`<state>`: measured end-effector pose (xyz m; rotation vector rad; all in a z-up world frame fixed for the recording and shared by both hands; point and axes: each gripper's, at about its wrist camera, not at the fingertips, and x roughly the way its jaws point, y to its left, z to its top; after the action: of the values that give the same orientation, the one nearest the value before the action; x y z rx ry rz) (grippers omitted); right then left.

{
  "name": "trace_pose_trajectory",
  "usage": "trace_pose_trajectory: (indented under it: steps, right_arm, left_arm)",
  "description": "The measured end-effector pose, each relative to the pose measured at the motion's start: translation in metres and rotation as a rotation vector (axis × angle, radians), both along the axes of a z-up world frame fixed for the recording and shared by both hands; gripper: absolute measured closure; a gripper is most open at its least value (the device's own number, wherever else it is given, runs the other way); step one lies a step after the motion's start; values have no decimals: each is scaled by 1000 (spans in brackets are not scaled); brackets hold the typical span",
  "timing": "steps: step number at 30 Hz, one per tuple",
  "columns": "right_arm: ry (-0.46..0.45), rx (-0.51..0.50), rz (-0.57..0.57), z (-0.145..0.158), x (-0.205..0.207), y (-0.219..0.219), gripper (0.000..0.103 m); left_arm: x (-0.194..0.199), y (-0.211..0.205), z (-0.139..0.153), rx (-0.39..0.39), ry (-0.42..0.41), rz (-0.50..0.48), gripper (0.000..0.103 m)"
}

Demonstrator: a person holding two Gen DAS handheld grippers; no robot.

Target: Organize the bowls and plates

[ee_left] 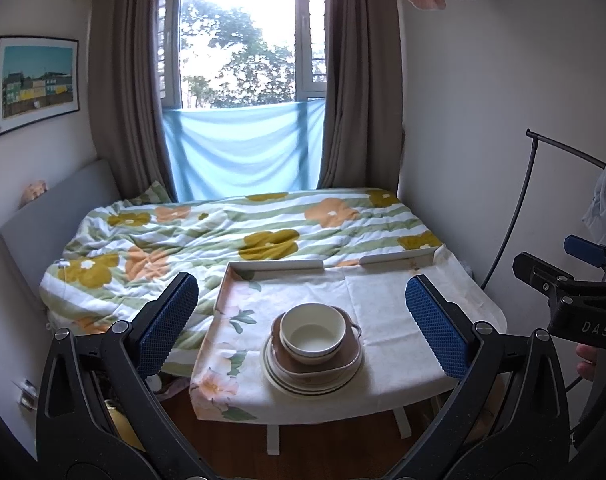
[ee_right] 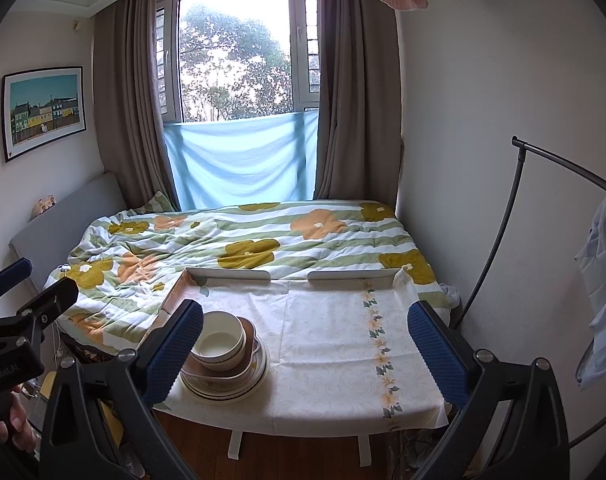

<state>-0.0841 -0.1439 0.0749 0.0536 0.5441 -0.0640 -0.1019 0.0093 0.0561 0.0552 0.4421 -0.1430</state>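
Left gripper (ee_left: 302, 320): I have its fingers spread wide with nothing between them, held back from the table (ee_left: 403, 320).
Right gripper (ee_right: 305, 354): my other pair is equally wide apart and empty, also short of the table edge.
Stack: a cream bowl (ee_left: 313, 335) sits in a brown square dish (ee_left: 343, 364), which rests on striped round plates (ee_left: 299, 386); from the left fingers it lies straight ahead and between them, from the right fingers it sits just past the left-hand finger.
Risk, toppling: I judge that gripping the bowl by one rim could tilt it and drag the brown dish along, since they nest closely.
Risk, sliding: the flowered tablecloth (ee_right: 335, 344) looks loose, so a sideways shove may shift the whole stack toward the near edge, where the wooden floor (ee_right: 303, 452) waits below.
Risk, collision: both grippers converging on one stack could knock fingers together; I'd send one at a time.
Risk, slip: the glazed rims look smooth, so a shallow pinch may let go.
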Motion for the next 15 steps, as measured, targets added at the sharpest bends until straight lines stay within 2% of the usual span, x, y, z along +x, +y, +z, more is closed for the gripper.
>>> trace_pose_trajectory:
  steps: [15]
  right_arm:
    - [0, -1, -1, 0, 0, 1, 1]
  left_arm:
    - [1, 0, -1, 1, -1, 3, 0]
